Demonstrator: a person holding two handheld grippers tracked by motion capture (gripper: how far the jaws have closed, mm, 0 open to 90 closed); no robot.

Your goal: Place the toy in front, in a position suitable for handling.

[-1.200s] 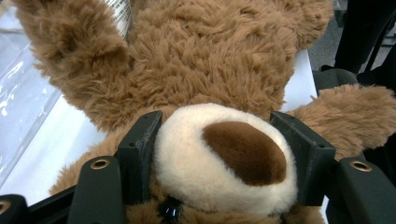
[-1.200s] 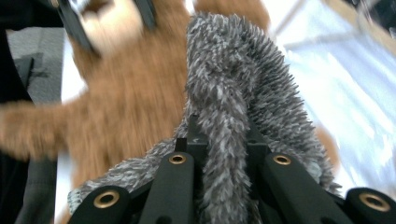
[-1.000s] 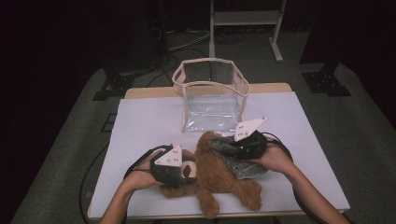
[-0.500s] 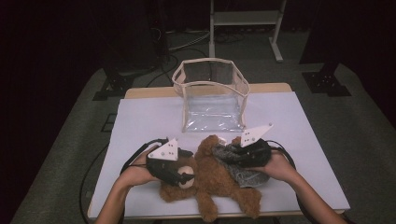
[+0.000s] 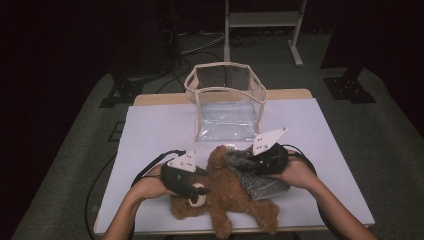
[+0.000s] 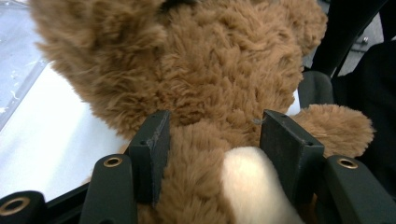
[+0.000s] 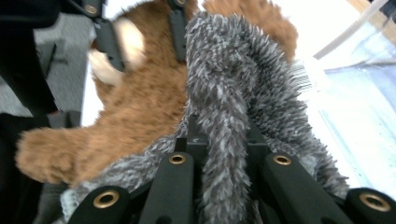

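A brown teddy bear [image 5: 235,197] is laid on the near edge of the white table [image 5: 155,130], between the two hands. The bear's head, with its cream muzzle [image 6: 252,182], is straddled by the left tongs [image 5: 197,192]; their jaws have just been closing and the fur is pressed on both sides. A grey fuzzy cloth [image 5: 250,172] is draped over the bear's right side and is pinched by the right tongs [image 5: 252,165], whose jaws are squeezed tight on a fold of it, as seen in the right gripper view [image 7: 219,144]. Farther back, a clear open bag [image 5: 227,102] with beige trim is stood upright mid-table, just beyond the bear, apart from both tongs.
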